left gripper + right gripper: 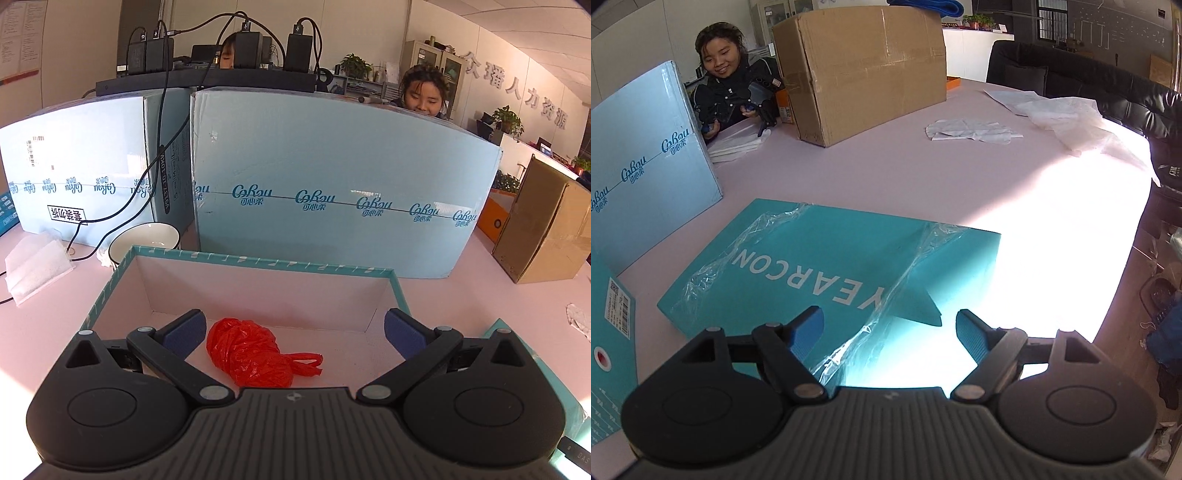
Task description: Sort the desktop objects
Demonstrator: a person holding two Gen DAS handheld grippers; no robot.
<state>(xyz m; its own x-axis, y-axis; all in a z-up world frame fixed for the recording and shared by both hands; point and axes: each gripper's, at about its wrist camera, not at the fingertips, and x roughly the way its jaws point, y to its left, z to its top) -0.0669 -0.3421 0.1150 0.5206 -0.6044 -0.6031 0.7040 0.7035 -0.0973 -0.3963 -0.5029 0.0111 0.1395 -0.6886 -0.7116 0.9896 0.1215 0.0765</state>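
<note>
Red plastic bag (255, 356): one, crumpled, lying on floor of open teal box (258, 260), between spread fingers of left gripper (293, 332), touching neither; likely just deposited.
Left gripper: released, empty, poised over box.
Teal lid (820, 266): one, flat on pink table (923, 177), printed side up, directly ahead of right gripper (890, 332); probably set aside for closing.
Right gripper: fingers apart, holding nothing.
Beyond box: one white bowl (146, 240), two pale blue cartons (332, 184), one brown carton (860, 62).
</note>
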